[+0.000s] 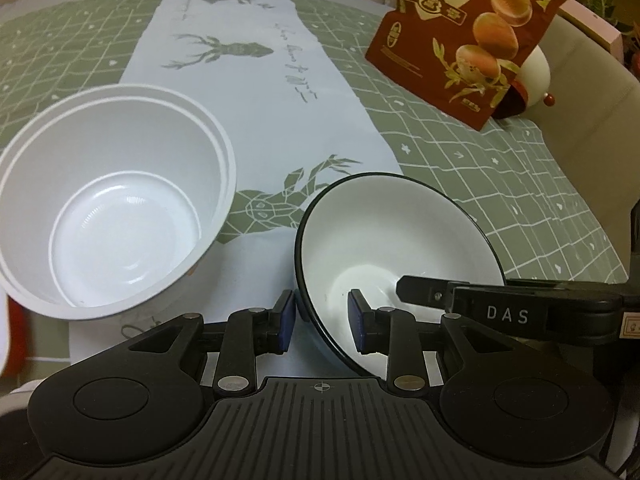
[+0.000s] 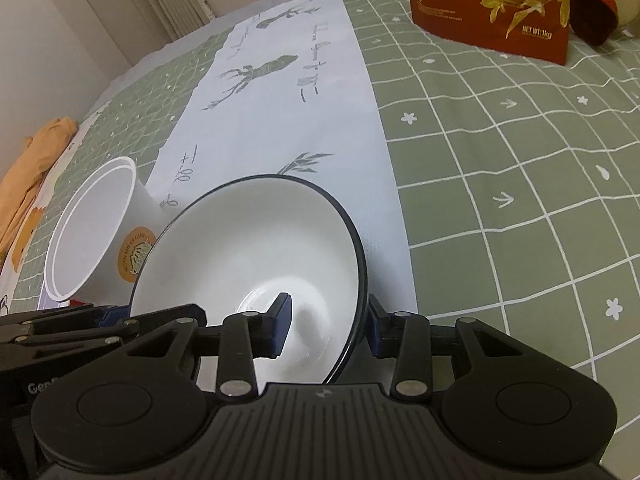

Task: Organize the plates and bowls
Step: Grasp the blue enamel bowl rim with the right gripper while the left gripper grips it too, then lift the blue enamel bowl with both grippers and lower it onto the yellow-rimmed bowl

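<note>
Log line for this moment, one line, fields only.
left gripper: straddling bowl rim | right gripper: straddling opposite rim | bowl: black-rimmed, tilted | tub: white, empty, beside bowl

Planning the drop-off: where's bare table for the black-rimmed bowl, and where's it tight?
Free: the white runner strip beyond the black-rimmed bowl, and the green checked cloth between that bowl and the red egg bag. Crowded: near edge, where the white tub, the bowl and both grippers bunch together.
</note>
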A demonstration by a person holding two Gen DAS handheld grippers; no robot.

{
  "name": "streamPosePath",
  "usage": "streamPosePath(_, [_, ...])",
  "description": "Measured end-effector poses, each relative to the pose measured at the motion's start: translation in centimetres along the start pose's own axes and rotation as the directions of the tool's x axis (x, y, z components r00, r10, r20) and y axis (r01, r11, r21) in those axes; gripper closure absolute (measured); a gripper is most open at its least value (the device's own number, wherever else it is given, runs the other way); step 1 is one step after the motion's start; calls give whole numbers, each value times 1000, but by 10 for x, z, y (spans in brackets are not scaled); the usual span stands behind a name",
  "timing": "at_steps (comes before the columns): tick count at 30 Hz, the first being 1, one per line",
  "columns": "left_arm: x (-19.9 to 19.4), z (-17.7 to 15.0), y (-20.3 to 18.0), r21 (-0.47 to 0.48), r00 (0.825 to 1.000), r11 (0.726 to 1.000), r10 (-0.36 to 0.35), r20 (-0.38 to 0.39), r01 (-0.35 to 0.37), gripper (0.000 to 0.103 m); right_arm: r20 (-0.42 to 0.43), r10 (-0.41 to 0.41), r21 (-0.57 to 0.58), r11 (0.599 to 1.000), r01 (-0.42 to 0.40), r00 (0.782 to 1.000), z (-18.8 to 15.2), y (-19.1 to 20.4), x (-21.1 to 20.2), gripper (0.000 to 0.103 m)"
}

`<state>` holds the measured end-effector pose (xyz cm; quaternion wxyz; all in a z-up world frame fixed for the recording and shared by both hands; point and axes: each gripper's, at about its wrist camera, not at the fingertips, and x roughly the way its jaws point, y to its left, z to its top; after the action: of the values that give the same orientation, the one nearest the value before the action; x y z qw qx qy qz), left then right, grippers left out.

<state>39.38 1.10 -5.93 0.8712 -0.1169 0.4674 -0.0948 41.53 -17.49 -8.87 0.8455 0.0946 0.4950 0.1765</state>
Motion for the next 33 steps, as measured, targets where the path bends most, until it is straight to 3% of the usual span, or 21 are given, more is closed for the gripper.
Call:
streamPosePath(8, [15, 4, 7, -42, 997, 998, -54, -52, 52, 71, -48, 23, 42, 999, -21, 999, 5, -6, 10, 63])
streamPosePath(15, [24, 8, 18, -108, 990, 989, -111, -83, 102, 71, -103, -39, 18, 999, 41, 994, 13, 5, 16, 59])
streamPosePath(26, [35, 12, 20, -135, 990, 987, -104, -96, 90, 76, -86, -71, 7, 997, 71, 994, 12, 11, 17, 56])
streamPosePath(33, [27, 11, 11, -74, 996, 995, -67, -65, 62, 76, -38, -99, -25, 995, 98, 994, 10, 19, 11, 59])
